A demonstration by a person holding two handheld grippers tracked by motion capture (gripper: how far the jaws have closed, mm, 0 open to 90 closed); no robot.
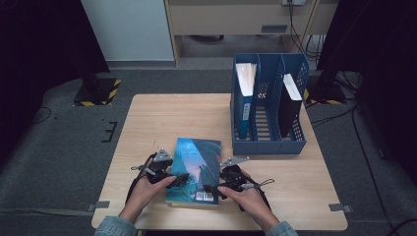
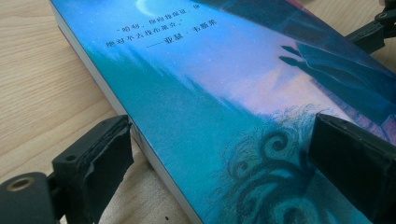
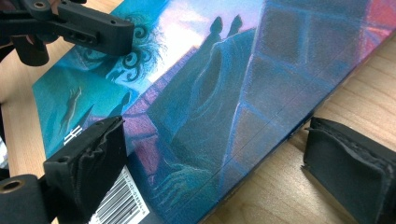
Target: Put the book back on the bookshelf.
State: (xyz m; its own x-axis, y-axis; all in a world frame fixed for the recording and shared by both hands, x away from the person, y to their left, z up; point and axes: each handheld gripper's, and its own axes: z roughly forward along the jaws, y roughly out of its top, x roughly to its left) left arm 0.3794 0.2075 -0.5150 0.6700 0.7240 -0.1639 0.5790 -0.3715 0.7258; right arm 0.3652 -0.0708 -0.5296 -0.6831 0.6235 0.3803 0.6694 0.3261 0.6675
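Right gripper view: the right gripper gapes open astride the book, spine edge between its jaws. The left gripper, likewise open, straddles the opposite edge. Close both squarely before lifting toward the blue file rack.

Overhead plus two close book views

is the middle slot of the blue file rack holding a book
No, the blue file rack has a book in its left slot and one in its right slot, with the middle slot bare.
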